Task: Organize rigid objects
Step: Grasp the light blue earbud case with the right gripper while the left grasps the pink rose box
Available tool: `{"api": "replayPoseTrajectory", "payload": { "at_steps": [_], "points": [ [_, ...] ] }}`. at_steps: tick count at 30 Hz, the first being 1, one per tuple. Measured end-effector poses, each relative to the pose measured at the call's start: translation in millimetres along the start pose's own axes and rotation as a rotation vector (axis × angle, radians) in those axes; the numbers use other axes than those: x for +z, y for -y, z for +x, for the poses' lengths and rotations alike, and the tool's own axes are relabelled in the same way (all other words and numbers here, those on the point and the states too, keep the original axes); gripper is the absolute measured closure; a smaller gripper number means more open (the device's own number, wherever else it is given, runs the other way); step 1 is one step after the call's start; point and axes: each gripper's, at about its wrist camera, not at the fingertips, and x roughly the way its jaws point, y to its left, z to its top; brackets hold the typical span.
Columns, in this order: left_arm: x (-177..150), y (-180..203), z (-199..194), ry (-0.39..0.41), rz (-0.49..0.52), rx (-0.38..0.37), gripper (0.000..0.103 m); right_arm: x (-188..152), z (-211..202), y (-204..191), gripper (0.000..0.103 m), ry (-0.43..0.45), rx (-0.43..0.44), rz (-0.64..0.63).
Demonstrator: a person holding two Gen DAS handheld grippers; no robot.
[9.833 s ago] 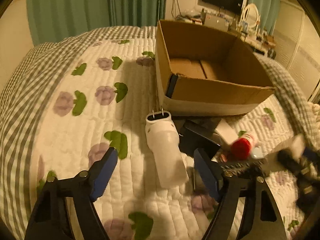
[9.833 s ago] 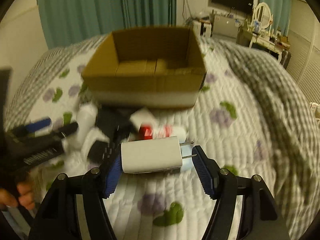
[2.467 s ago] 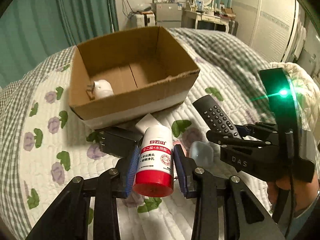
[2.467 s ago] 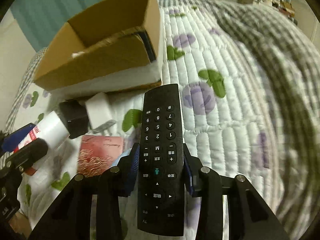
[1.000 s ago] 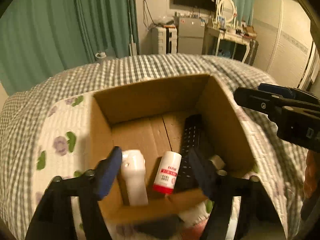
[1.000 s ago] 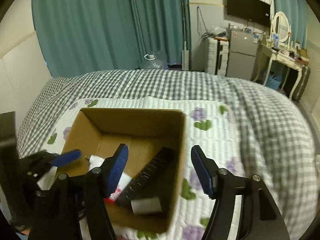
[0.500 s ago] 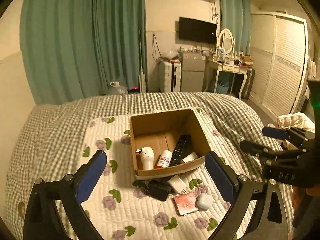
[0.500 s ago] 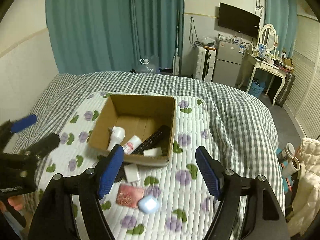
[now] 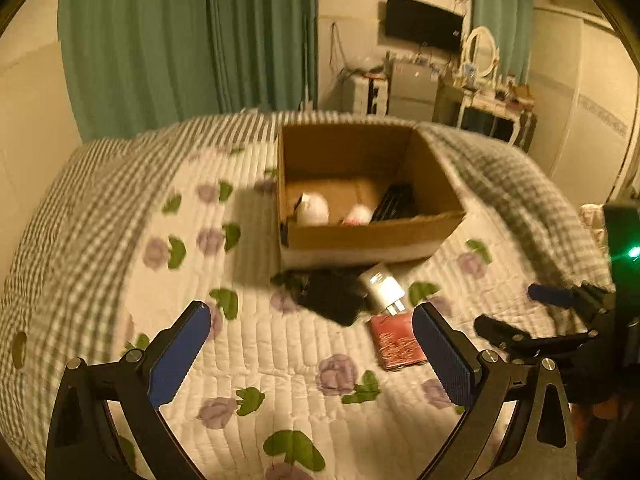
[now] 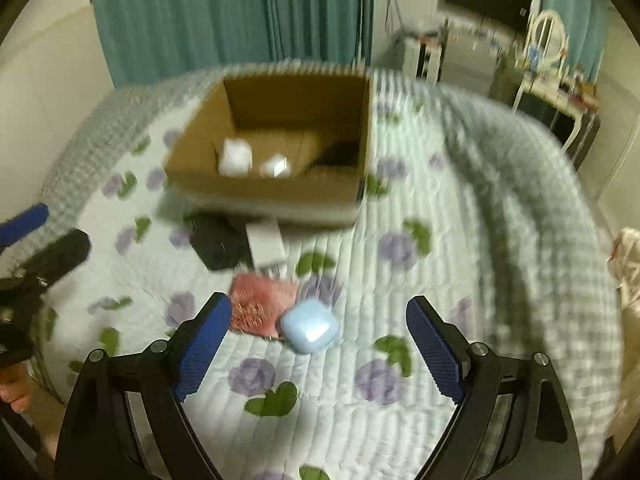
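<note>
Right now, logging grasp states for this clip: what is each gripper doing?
Left gripper: open, holding nothing.
Right gripper: open, holding nothing, above the light blue case.

Long teal curtains hang behind a bed with a grey checked blanket. A black wall-mounted television hangs above a white dressing table with an oval mirror, under warm dim light.
</note>
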Motion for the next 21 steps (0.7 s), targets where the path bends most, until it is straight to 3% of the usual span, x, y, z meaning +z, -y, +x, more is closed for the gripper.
{"api": "replayPoseTrajectory", "payload": {
  "at_steps": [6,8,9,11,12,13,14,17,21],
  "points": [
    [-11.6,-8.6,46.0,-0.083,-0.024,0.029,0.0,-15.5,78.6,10.0,0.014,-0.133,0.058,0.067],
    [-12.9,-11.7,57.6,-0.106,-0.045,0.032,0.0,-17.8,97.0,11.7,0.02,-0.203,0.093,0.092],
    [-13.5,-12.5,62.1,-0.116,-0.054,0.028,0.0,-18.8,103.1,11.4,0.026,-0.213,0.089,0.09],
    [-13.7,-10.1,66.0,-0.121,-0.055,0.02,0.0,-22.8,116.6,10.8,0.029,-0.255,0.062,0.079],
    [-13.9,-8.3,66.9,-0.122,-0.049,0.02,0.0,-24.6,119.5,11.1,0.031,-0.256,0.062,0.079],
    [-13.9,-7.2,68.1,-0.124,-0.045,0.022,0.0,-25.5,119.5,11.9,0.043,-0.247,0.068,0.083],
    [-13.7,-5.6,69.1,-0.128,-0.042,0.023,0.0,-24.9,118.0,11.8,0.045,-0.24,0.076,0.081],
    [-14.4,0.4,67.4,-0.141,-0.041,0.021,0.0,-23.2,107.6,10.3,0.045,-0.213,0.054,0.043],
    [-14.5,18.8,65.8,-0.158,-0.008,0.021,0.0,-16.5,80.4,18.5,0.045,-0.147,-0.047,0.03]
  ]
}}
